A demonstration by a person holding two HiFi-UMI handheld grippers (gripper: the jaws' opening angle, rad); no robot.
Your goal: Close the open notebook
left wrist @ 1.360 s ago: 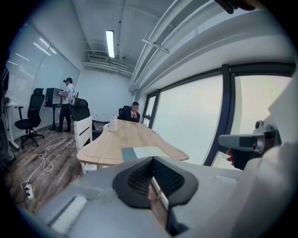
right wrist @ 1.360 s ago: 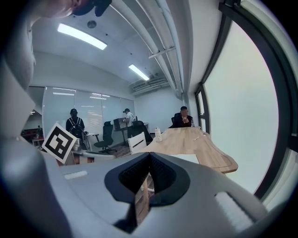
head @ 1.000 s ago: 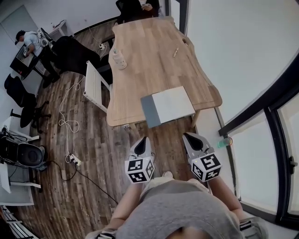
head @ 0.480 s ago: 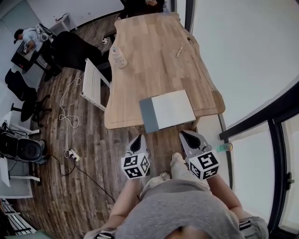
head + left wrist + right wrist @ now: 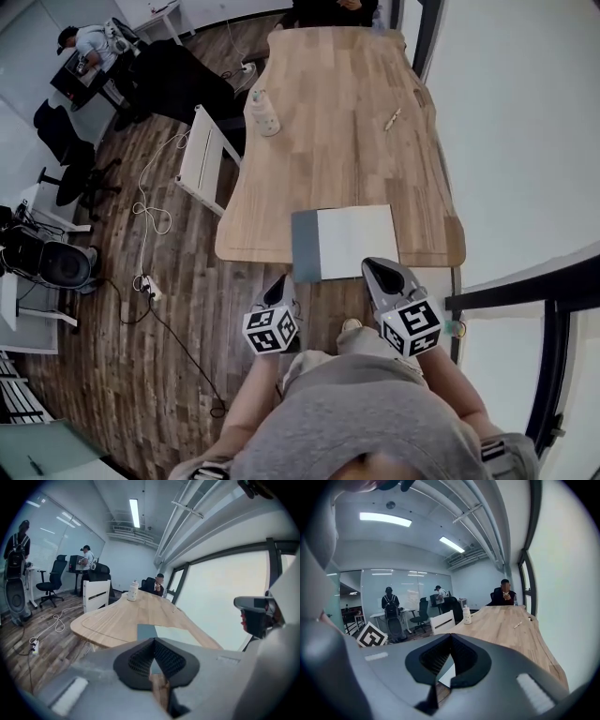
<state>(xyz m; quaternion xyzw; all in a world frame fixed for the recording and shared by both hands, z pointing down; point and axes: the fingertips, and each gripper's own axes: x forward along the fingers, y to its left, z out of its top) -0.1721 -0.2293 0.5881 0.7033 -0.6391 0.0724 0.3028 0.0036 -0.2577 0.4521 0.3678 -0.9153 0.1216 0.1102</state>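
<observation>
The notebook (image 5: 356, 241) lies open on the near edge of the wooden table (image 5: 328, 141), white page up, with its grey cover (image 5: 305, 246) spread out to the left. Both grippers hang over the floor just short of that edge. My left gripper (image 5: 284, 281) is shut and empty, below the grey cover. My right gripper (image 5: 373, 266) is also shut and empty, its tip close to the white page's near edge. In the left gripper view the notebook (image 5: 173, 633) lies just beyond the closed jaws (image 5: 153, 641). In the right gripper view a white corner of the page (image 5: 446, 674) shows below the jaws (image 5: 450, 637).
A bottle (image 5: 265, 112) stands on the table's far left and a pen (image 5: 393, 119) lies at its far right. A white chair (image 5: 202, 159) stands left of the table, with cables (image 5: 150, 225) on the floor. A seated person (image 5: 505, 595) is at the far end. Windows run along the right.
The table and notebook have come nearer to both grippers, which now sit just short of the near edge. Both stay shut.
</observation>
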